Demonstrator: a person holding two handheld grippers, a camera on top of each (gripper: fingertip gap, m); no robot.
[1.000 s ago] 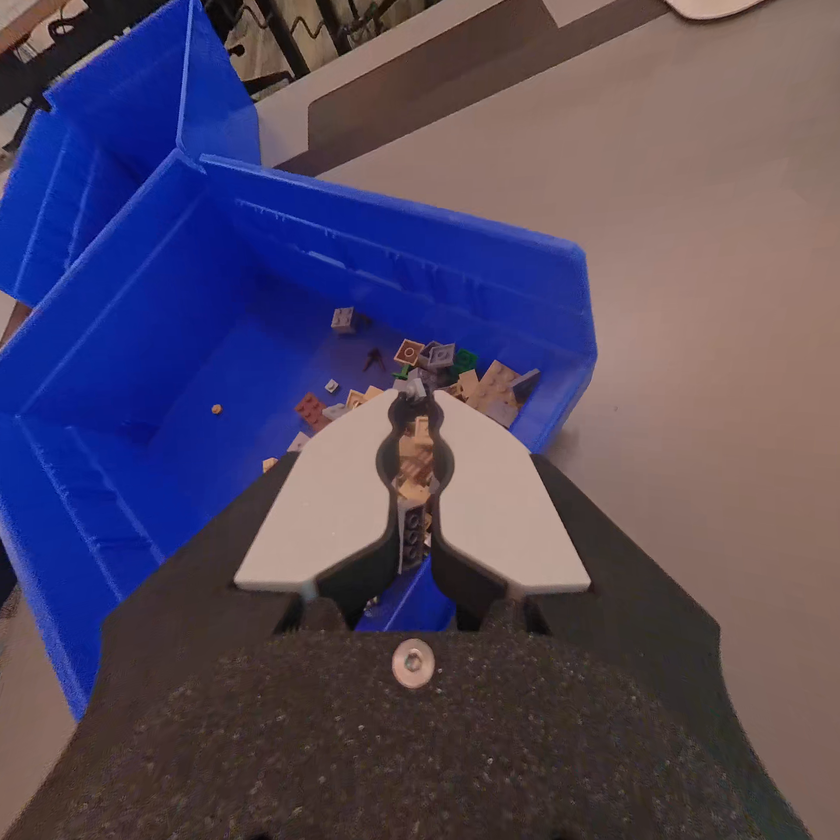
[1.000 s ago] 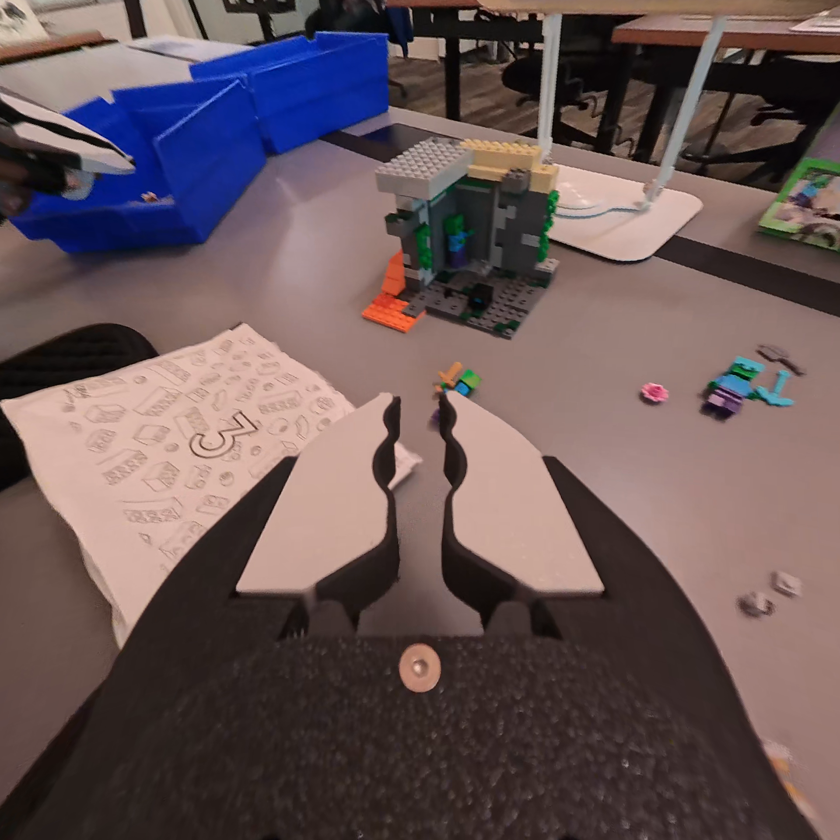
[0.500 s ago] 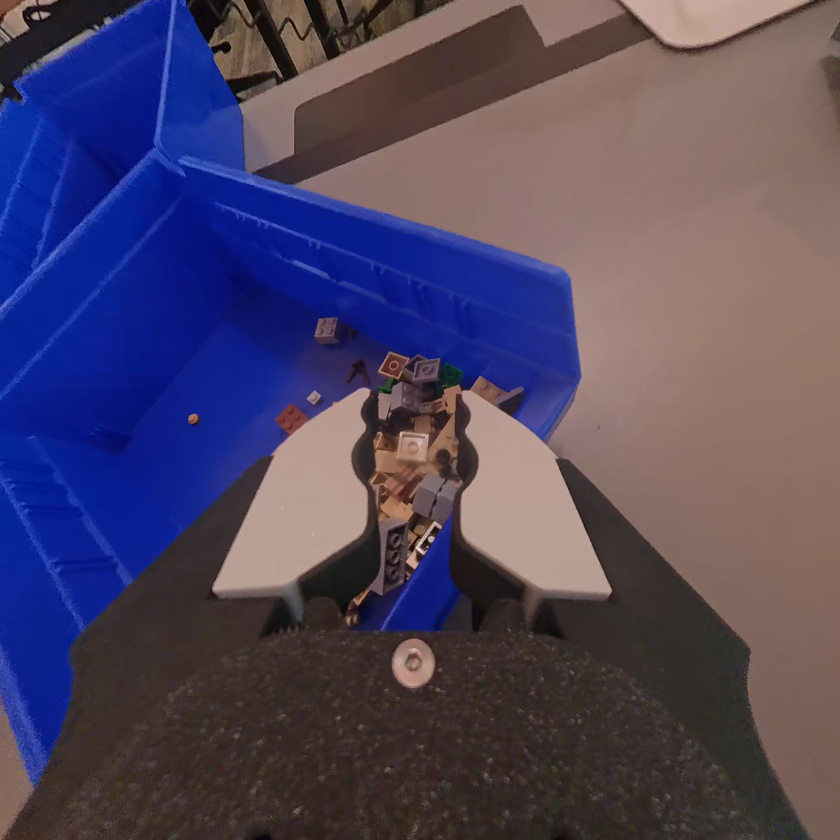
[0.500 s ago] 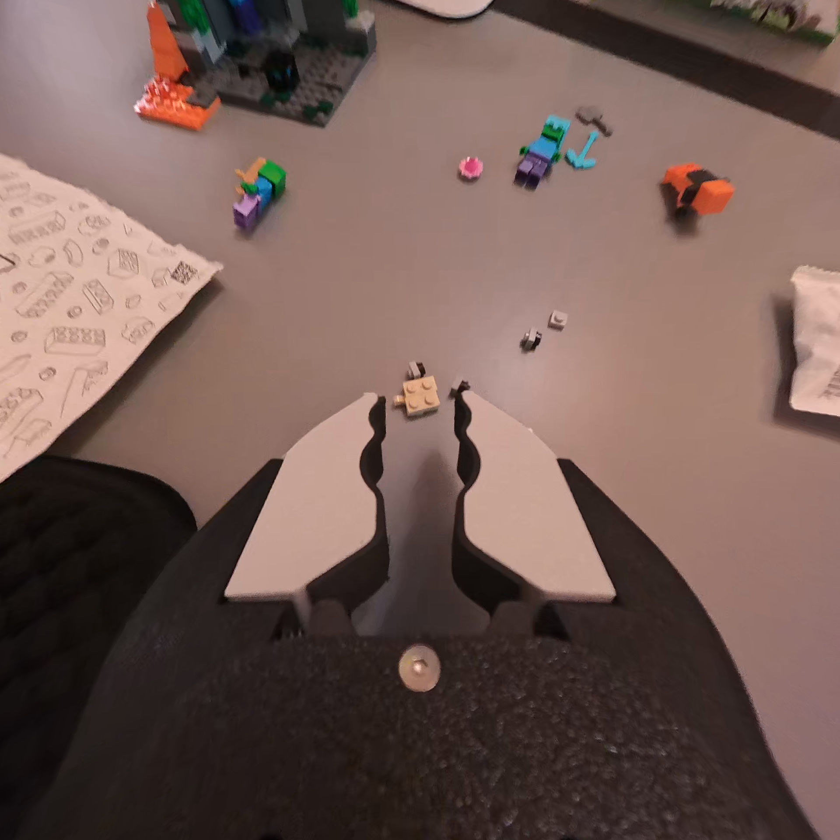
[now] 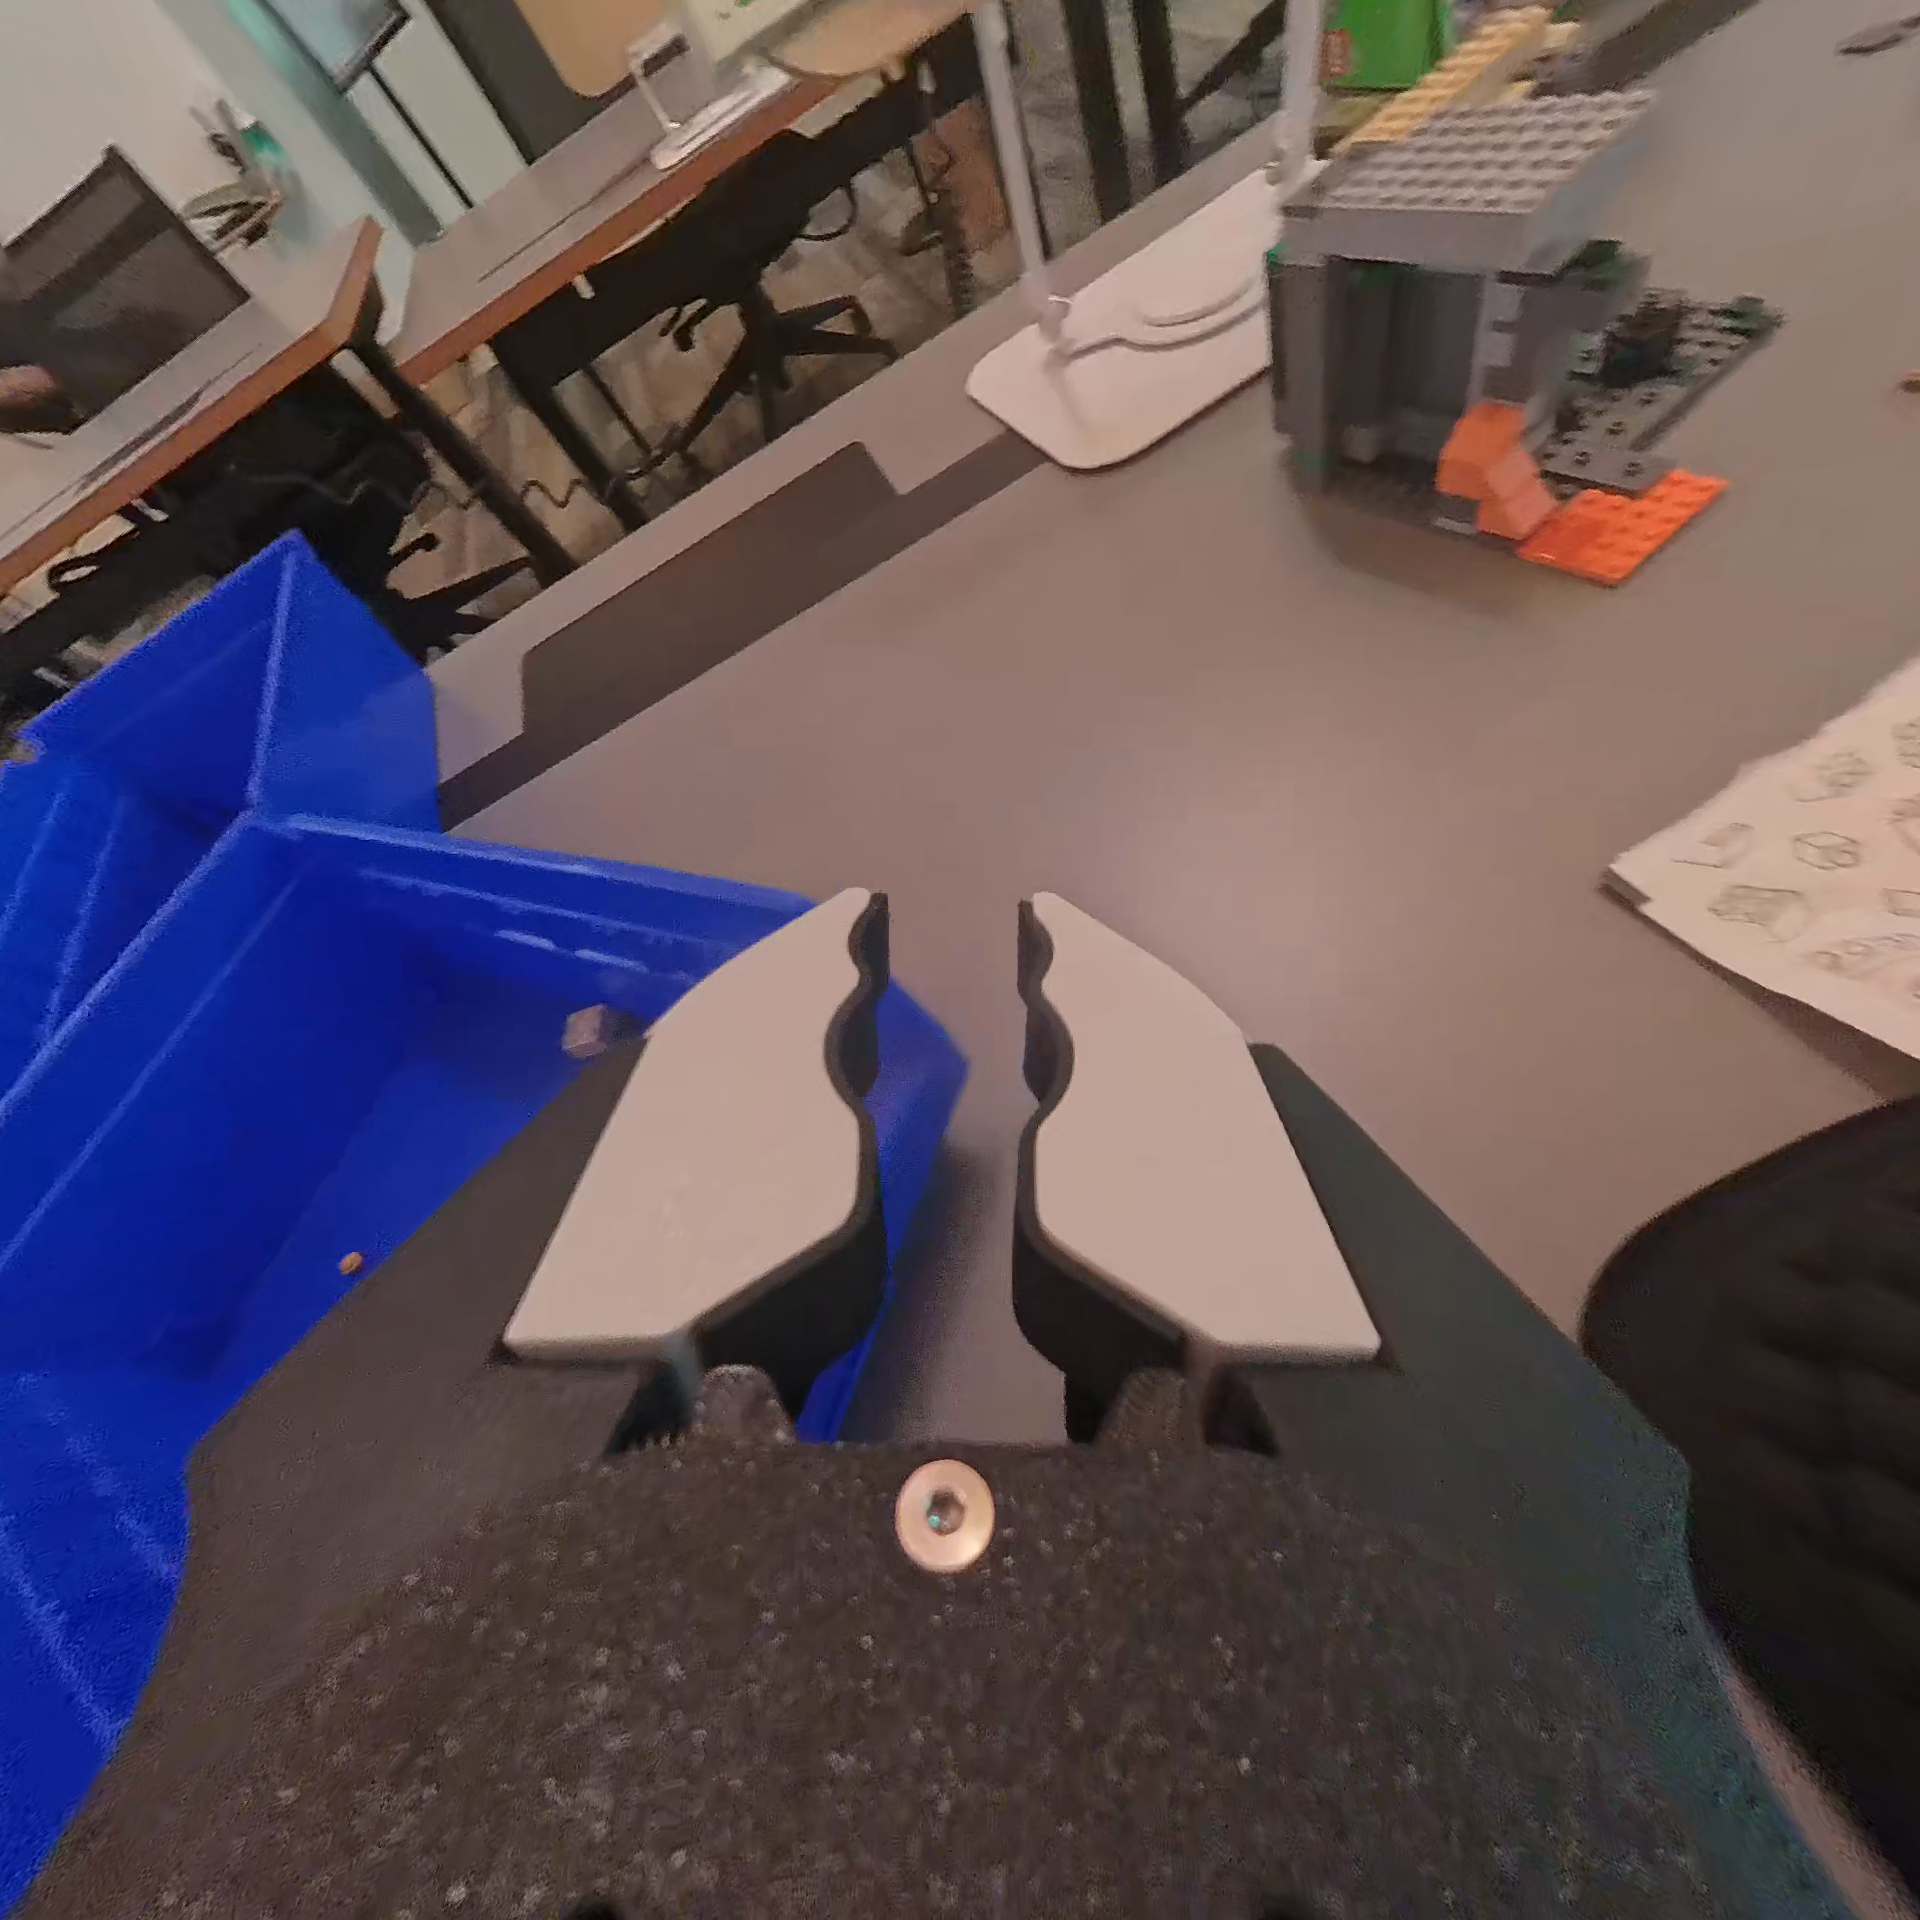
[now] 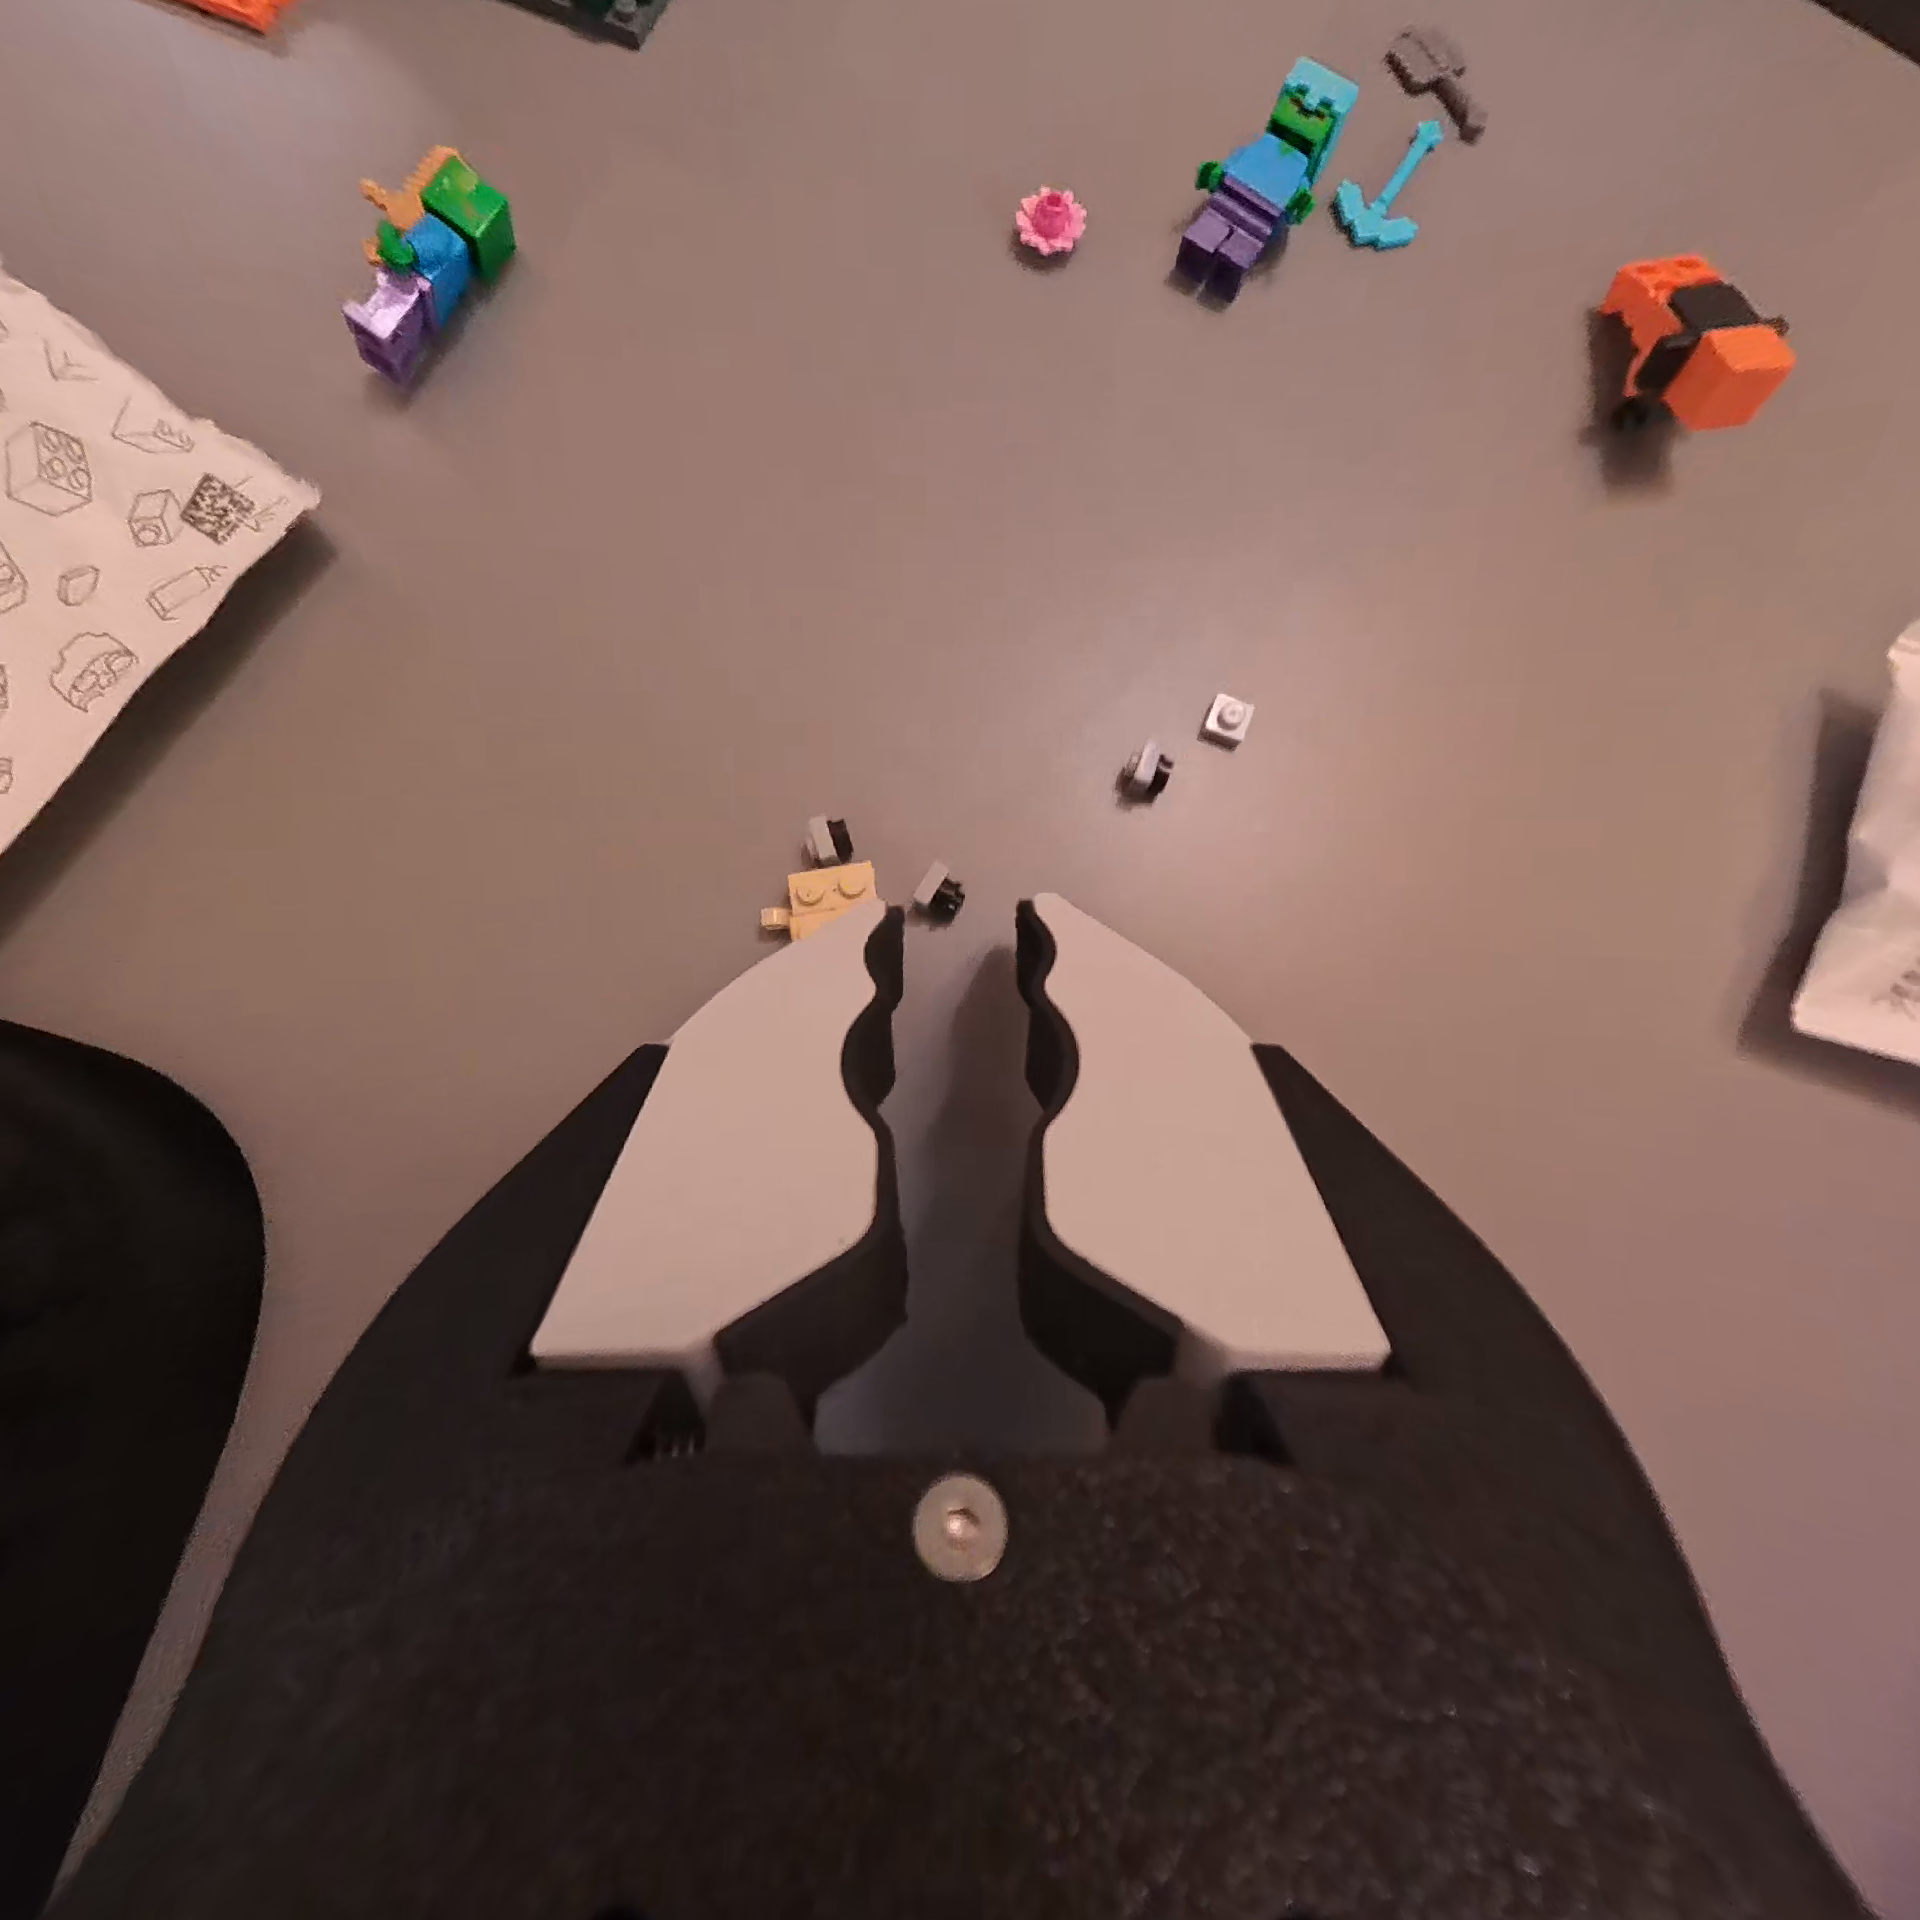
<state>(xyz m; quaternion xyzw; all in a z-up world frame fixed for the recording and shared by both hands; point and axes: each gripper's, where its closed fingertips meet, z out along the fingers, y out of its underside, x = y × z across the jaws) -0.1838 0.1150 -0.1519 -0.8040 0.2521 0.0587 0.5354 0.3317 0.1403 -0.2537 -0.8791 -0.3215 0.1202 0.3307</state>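
grey table (image 6: 727,623) first, w/ blue bin (image 5: 312,1039) by its edge. left gripper (image 5: 951,909) hangs over the bin's near corner, jaws apart, empty. right gripper (image 6: 958,912) is low over the table, jaws apart, empty; tan plate (image 6: 826,896) just past its left tip, tiny grey stud piece (image 6: 938,889) beside. judgement: centre over one piece & close slowly.

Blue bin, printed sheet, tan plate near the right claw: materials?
Blue bin: looks like moulded plastic, semi-gloss, with ribbed walls and a soft sheen. Printed sheet: seems to be matte paper, thin with a ragged edge; possibly a paper bag. Tan plate: likely hard plastic, smooth, with moulded studs on top, lying just off the open right claw.
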